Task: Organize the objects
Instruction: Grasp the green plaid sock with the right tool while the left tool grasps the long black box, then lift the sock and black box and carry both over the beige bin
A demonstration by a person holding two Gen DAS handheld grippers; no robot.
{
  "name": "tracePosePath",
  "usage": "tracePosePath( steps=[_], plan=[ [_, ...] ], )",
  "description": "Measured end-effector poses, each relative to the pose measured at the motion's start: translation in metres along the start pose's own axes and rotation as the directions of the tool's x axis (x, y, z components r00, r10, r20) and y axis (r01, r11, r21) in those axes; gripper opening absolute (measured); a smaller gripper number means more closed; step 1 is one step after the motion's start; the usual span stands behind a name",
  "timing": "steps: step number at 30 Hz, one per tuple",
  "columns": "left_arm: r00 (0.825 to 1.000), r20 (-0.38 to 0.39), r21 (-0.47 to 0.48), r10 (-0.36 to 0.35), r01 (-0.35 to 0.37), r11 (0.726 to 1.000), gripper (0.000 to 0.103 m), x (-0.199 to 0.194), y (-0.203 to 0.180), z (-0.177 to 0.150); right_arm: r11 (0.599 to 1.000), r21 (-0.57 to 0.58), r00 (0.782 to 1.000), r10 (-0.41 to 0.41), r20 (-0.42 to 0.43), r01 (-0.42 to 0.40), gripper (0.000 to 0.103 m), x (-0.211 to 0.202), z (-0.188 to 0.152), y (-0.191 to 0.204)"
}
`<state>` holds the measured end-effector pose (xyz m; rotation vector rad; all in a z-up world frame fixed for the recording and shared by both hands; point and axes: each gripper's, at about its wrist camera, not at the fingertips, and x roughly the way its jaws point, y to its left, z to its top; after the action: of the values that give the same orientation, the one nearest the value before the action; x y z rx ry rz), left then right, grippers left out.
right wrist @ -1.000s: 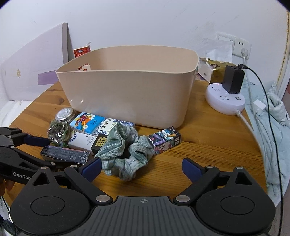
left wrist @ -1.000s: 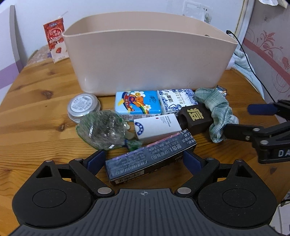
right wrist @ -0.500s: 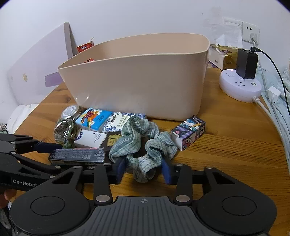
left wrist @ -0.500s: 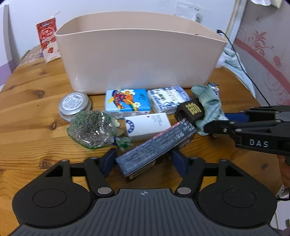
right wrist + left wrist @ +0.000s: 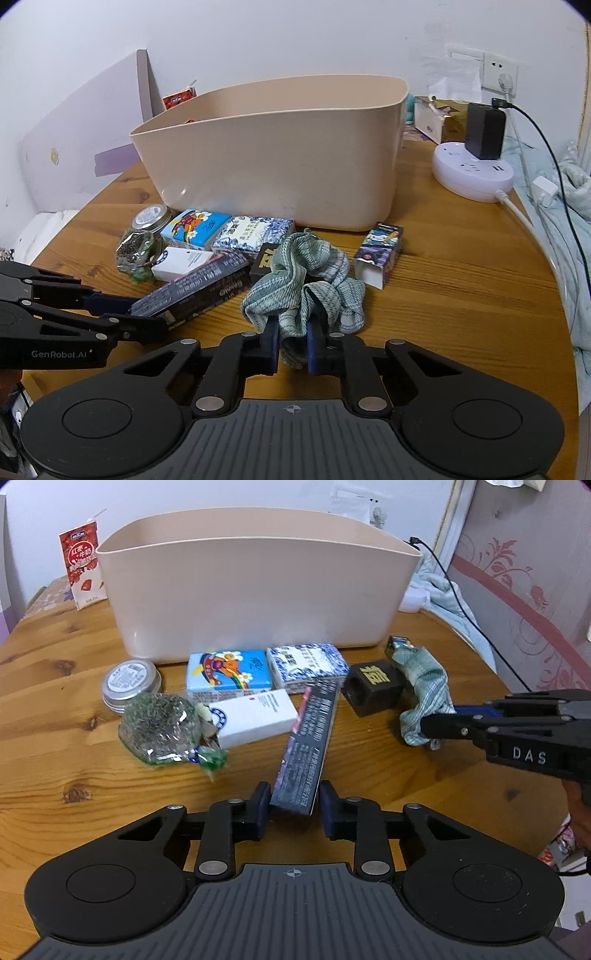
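Note:
My left gripper (image 5: 293,808) is shut on the near end of a long dark box (image 5: 310,742), also seen in the right wrist view (image 5: 195,288). My right gripper (image 5: 291,345) is shut on a green striped scrunchie (image 5: 306,284), which shows in the left wrist view (image 5: 424,690). A beige plastic bin (image 5: 255,594) stands open behind the pile, also in the right wrist view (image 5: 273,162). Between them lie a white box (image 5: 255,716), two tissue packs (image 5: 229,674), a black block (image 5: 373,688), a clear bag of herbs (image 5: 159,727) and a tin (image 5: 131,681).
A small cartoon box (image 5: 380,254) lies right of the scrunchie. A round power strip with a charger (image 5: 476,166) and cables sits at the table's right rear. A red milk carton (image 5: 81,565) stands left of the bin. The round table edge (image 5: 546,295) curves at right.
Both grippers have closed: the left on the dark box, which has swung to point away from me, the right on the scrunchie, which is pulled clear of the black block.

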<state>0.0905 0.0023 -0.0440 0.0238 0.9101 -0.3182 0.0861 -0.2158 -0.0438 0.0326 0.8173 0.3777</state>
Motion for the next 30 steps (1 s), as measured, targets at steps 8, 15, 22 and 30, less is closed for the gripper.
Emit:
tracePosePath(
  steps=[8,15,22,30],
  plan=[
    [0.999,0.026,0.009,-0.028,0.028,1.0,0.026,-0.019,-0.007,-0.008,1.0,0.024,0.999,-0.014,0.042,0.013,0.012,-0.023,-0.005,-0.005],
    [0.996,0.094,0.0,-0.013,0.013,1.0,0.026,-0.051,-0.006,-0.004,0.999,0.022,0.992,-0.027,0.121,0.025,0.012,-0.051,0.002,-0.004],
    [0.976,0.212,-0.016,0.05,-0.048,0.999,0.026,-0.084,0.006,0.022,0.999,0.025,0.976,-0.041,0.215,0.037,0.012,-0.071,0.024,-0.006],
    [0.939,0.323,-0.01,0.117,-0.12,0.993,0.026,-0.091,0.015,0.08,0.998,0.013,0.941,-0.066,0.331,0.065,0.012,-0.084,0.068,-0.012]
  ],
)
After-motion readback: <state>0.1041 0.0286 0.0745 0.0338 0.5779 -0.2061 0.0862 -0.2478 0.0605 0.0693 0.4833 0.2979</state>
